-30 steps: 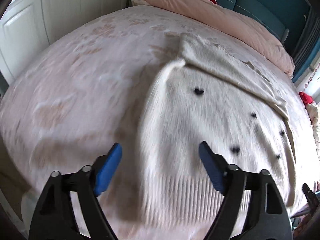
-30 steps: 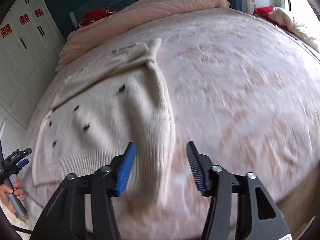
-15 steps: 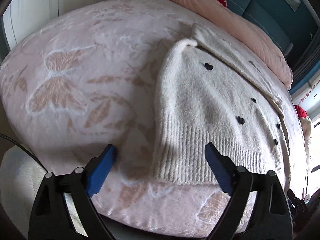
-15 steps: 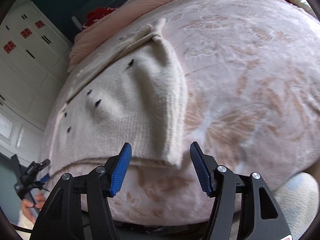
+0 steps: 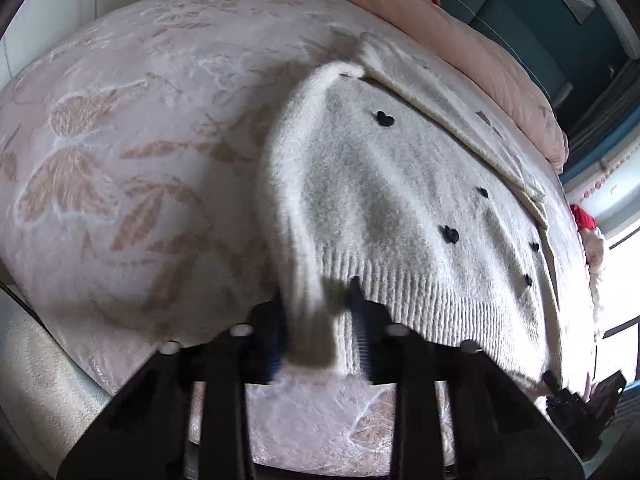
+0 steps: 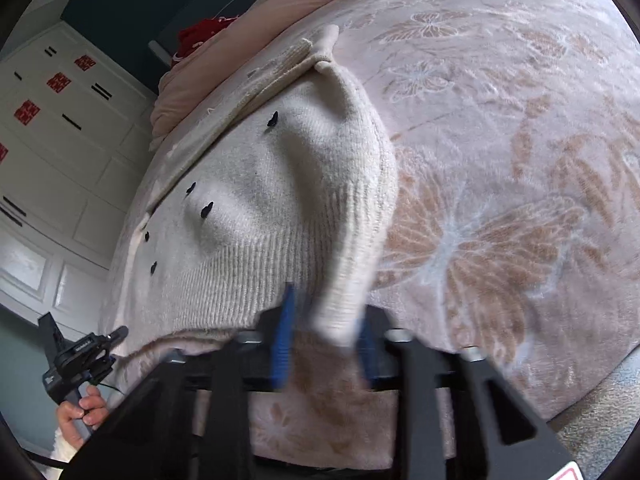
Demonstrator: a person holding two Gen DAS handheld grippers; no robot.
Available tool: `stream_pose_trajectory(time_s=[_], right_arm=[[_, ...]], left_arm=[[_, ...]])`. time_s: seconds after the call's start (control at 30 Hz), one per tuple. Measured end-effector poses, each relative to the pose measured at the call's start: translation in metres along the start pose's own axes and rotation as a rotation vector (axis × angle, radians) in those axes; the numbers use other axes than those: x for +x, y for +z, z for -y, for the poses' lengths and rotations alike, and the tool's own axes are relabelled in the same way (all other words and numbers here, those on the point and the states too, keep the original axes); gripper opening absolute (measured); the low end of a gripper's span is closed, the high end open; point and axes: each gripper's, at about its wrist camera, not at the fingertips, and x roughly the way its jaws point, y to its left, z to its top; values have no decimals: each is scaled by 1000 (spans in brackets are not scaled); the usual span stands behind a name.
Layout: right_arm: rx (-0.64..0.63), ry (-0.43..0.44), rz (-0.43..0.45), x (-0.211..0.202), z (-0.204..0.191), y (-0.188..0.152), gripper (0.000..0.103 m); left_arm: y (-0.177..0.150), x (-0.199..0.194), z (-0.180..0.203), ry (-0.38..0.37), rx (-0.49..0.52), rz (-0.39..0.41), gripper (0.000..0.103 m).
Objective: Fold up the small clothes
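Note:
A cream knitted sweater [image 5: 400, 200] with small black heart buttons lies flat on the bed, its ribbed hem toward me. My left gripper [image 5: 320, 328] is at the hem's left corner; its jaws are closing and the blue pads pinch a bunched fold of the knit. In the right wrist view the same sweater [image 6: 260, 200] shows its right side edge, lifted into a ridge. My right gripper [image 6: 324, 336] has its jaws closing on the hem's right corner, with cloth held between the pads.
A pink blanket [image 6: 520, 160] with a butterfly pattern covers the bed. A rolled pink duvet [image 5: 460, 40] and a red item [image 6: 200, 36] lie at the far end. White wardrobe doors [image 6: 60, 140] stand at left. A hand [image 6: 80, 412] holds the left gripper's handle.
Both grippers dropped to the near hem and went from wide open to pinched on the sweater's two lower corners. The knit has bunched up at each corner.

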Motion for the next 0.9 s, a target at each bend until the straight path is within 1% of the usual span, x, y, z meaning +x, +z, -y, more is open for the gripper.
stream_pose_trajectory(time_s=[0.03,0.1,0.13,0.17,0.23,0.3,0.33,0.37,0.43,0.47,0.5,0.53,0.67,0.73,0.83,0.87,0.9], right_arm=[[5,5,2,0,1,0,9],[0,6,12,-1,0,-1,9],[-1,9,14,-1,0,-1,9],[0,11,15,-2,0,-1,9],[12,26,10,-1,3,-2,14],[24,33,11,-1,5,-3,14],[27,38,12,-1,6,-4,15],[30,39,12,-1,6,-4,15],[36,43,11,0,6,-5,18],[37,44,11,1,6,-5,18],[35,46,11,1,6,-5,20],[33,47,12,1,5,-5,23],[17,61,13,1,0,-7,32],[14,65,14,2,-1,-7,36],[20,72,16,3,-1,-7,36],[28,79,18,4,0,-6,36],[34,85,18,4,1,-5,35]], left_arm=[[1,-1,-1,-10,-9,-1,11],[4,-8,-5,-51,-36,-2,11],[5,-11,-7,-60,-47,-1,11],[6,-13,-9,-60,-56,1,15],[7,-19,-17,-61,-88,18,15],[7,-24,-24,-43,-104,29,19],[7,-25,-28,-36,-110,31,23],[6,-25,-31,-25,-120,30,30],[3,-24,-38,-14,-143,27,38],[0,-23,-40,-4,-154,26,42],[-1,-22,-41,-6,-158,23,43],[-2,-21,-41,-12,-159,20,47],[-3,-19,-33,-16,-127,25,59],[-2,-15,-28,-20,-121,23,59],[0,-8,-22,-49,-113,12,58],[2,-6,-19,-69,-105,3,48],[2,-3,-16,-83,-103,-10,43]])
